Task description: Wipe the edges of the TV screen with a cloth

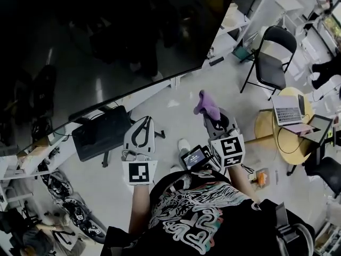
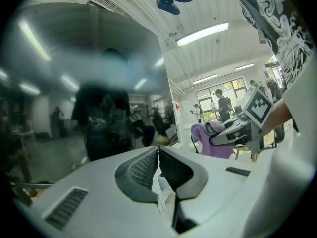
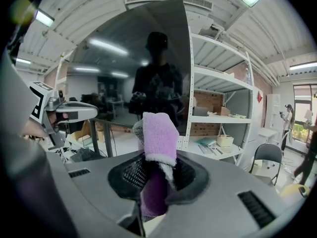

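The large dark TV screen fills the upper left of the head view and reflects the room. Its lower edge runs diagonally above both grippers. My right gripper is shut on a purple cloth, whose folded end sticks up past the jaws. It hangs just below the screen's lower right corner, apart from the glass. My left gripper is shut with nothing between its jaws, held under the screen's lower edge. The screen stands ahead in the right gripper view.
A black office chair stands under the screen at left. White shelving lies behind the TV's right edge. A black folding chair and a round yellow table with a laptop are at right. Cables and gear litter the lower left.
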Demonstrator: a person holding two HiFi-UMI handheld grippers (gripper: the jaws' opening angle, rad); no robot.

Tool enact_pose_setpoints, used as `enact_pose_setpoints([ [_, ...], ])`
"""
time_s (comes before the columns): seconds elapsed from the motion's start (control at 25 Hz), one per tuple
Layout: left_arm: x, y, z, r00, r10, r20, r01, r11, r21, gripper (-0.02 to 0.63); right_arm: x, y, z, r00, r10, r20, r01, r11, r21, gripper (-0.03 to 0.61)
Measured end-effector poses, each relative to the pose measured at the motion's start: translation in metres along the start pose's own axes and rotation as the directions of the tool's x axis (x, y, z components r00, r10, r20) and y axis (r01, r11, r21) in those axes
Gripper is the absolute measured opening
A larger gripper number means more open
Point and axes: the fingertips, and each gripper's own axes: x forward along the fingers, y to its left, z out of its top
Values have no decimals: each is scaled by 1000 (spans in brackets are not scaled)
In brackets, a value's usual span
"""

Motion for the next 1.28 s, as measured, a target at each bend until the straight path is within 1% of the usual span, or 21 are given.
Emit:
enact_pose_setpoints([
  [0.24,31,10,-13,999,28,-39,-28,1000,-8,23,33,-22,2,999,30,-20,-30,999,10,97],
  [0.36,45,12,-14,998,31,-46,-31,1000,4,23,47,-31,0,998,48,-34,-47,999,17,97],
  [0.48,58,13,-14,997,53,-51,-53,999,-6,23,61,-39,0,996,74,-42,-73,997,23,97],
  [0.52,63,12,-15,997,54,-50,-54,999,9,23,64,-43,-3,996,77,-52,-76,997,22,97],
  [0.56,70,11,-15,998,46,-51,-43,998,51,23,67,-48,-7,995,78,-68,-76,997,19,97],
  [0.6,76,10,-15,998,31,-54,-25,993,116,24,71,-52,-11,993,78,-83,-77,997,16,97],
  [0.64,83,11,-14,998,18,-59,-6,982,186,24,76,-55,-13,993,83,-89,-82,997,16,97],
  [0.68,88,13,-14,998,15,-63,0,974,225,23,81,-56,-13,992,91,-89,-90,996,16,97],
  [0.72,91,17,-15,998,28,-62,-14,977,211,23,87,-56,-12,991,102,-87,-101,995,15,97],
  [0.8,96,22,-20,995,77,-63,-69,992,109,23,96,-59,-10,989,118,-92,-118,993,10,97],
  [0.84,98,24,-21,994,90,-63,-84,993,89,23,99,-60,-11,988,122,-97,-122,992,10,97],
  [0.88,101,24,-20,994,88,-63,-81,991,105,23,100,-62,-11,987,124,-101,-123,992,13,97],
  [0.96,105,18,-17,996,55,-71,-40,980,197,23,98,-67,-15,987,124,-105,-122,992,20,97],
  [1.0,106,14,-18,996,44,-73,-26,974,223,24,97,-70,-18,987,122,-103,-121,992,21,97],
  [1.04,108,11,-19,997,39,-73,-21,973,231,24,97,-72,-20,988,119,-98,-118,993,23,97],
  [1.16,119,16,-25,996,43,-77,-25,976,215,23,106,-80,-17,990,112,-90,-108,993,42,97],
  [1.28,127,24,-21,997,61,-54,-52,987,153,23,112,-83,-13,988,114,-102,-111,993,41,97],
])
